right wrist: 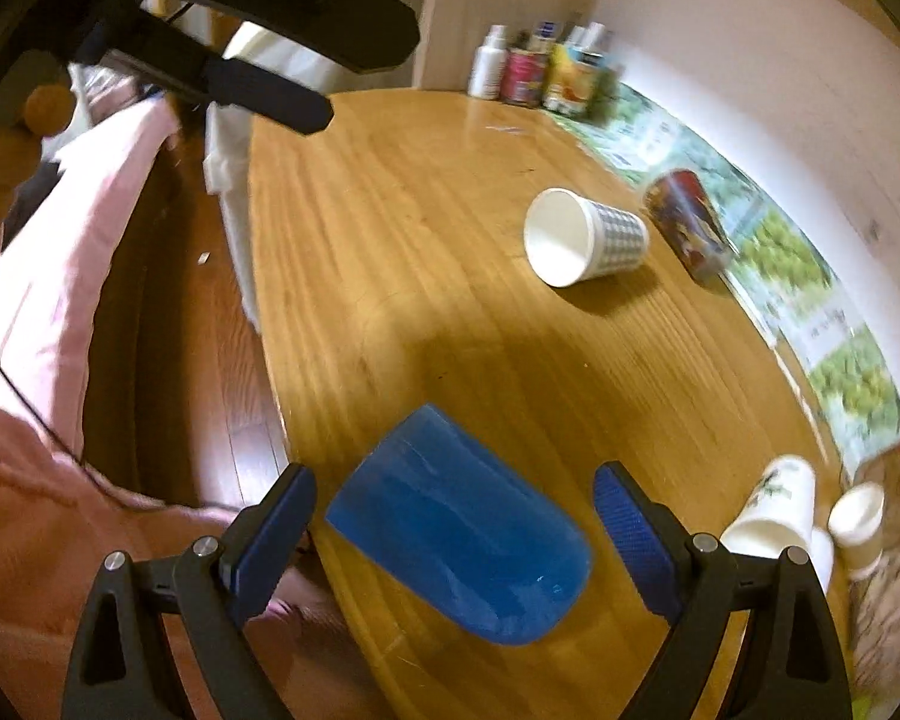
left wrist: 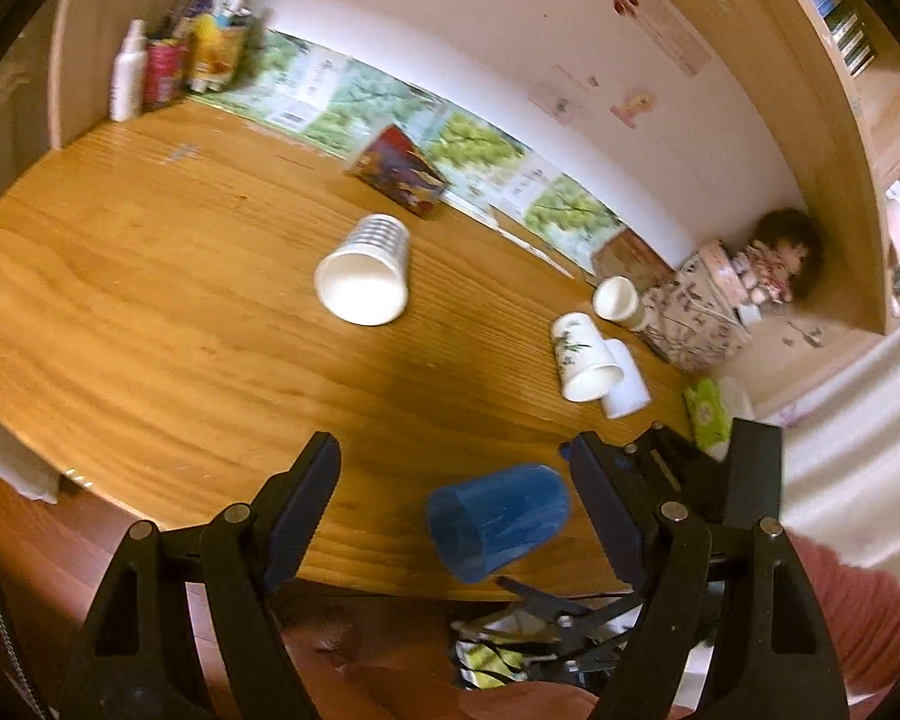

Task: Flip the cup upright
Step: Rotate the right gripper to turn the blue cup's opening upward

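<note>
A blue plastic cup lies on its side near the front edge of the wooden table, mouth toward the table's edge. In the right wrist view the blue cup lies between the open jaws of my right gripper, which touch nothing. My left gripper is open, with the cup between its fingers but off to the right side. The right gripper's fingers show in the left wrist view just right of the cup. The left gripper shows at the top left of the right wrist view.
A checked paper cup lies on its side mid-table. Two white cups lie on their sides and one cup stands at the right. A picture tin, bottles, a patterned box and a green pack line the back.
</note>
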Demonstrator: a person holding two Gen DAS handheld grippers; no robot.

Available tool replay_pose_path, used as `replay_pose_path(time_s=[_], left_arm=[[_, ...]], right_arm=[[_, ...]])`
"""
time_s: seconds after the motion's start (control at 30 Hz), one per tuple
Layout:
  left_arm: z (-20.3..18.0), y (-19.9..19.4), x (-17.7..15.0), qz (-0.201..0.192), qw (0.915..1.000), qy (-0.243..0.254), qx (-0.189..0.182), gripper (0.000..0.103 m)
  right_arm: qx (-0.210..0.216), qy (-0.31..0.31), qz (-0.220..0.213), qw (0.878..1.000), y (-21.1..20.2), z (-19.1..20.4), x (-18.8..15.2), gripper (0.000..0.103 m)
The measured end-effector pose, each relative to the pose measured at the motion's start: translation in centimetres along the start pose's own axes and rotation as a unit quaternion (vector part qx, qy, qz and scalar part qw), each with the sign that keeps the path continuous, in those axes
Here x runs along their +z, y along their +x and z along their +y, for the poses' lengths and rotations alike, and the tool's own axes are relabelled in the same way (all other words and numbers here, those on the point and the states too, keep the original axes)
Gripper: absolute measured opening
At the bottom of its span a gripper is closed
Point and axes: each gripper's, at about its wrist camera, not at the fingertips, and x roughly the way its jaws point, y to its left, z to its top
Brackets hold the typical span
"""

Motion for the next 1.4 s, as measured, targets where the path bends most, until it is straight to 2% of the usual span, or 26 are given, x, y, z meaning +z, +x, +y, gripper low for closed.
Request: replay_pose_path(time_s=[0.13, 0.27, 0.53, 0.77, 1.07, 1.37, 1.4], left_arm=[[-0.4, -0.7, -1.5, -0.021, 0.9991, 0.012, 0.036, 0.082], [-0.7, -1.0, -3.3, -0.031, 0.9982, 0.005, 0.052, 0.082], [-2.1, -1.2, -5.7, -0.036, 0.9975, 0.016, 0.059, 0.082], [-1.5, -2.1, -6.3, -0.043, 0.9972, -0.001, 0.062, 0.082], [-1.6, -2.1, -6.5, -0.039, 0.9968, -0.010, 0.070, 0.082], [-1.2, -1.8, -6.8, -0.026, 0.9969, -0.021, 0.071, 0.082], [-1.1, -1.8, -6.9, -0.025, 0.9969, -0.023, 0.071, 0.082]], right_arm=[[0.011, -0.064, 0.011, 0.998, 0.1, 0.5, 0.0, 0.094], [0.020, -0.117, 0.030, 0.992, 0.7, 1.1, -0.1, 0.094], [0.015, -0.219, 0.068, 0.973, 2.6, 2.3, -0.5, 0.094], [0.003, -0.298, 0.092, 0.950, 4.1, 3.2, -1.1, 0.094], [0.004, -0.349, 0.101, 0.931, 4.7, 4.1, -1.3, 0.093], [0.014, -0.362, 0.101, 0.927, 5.4, 4.5, -0.8, 0.093], [0.014, -0.363, 0.101, 0.926, 5.4, 4.5, -0.8, 0.088]])
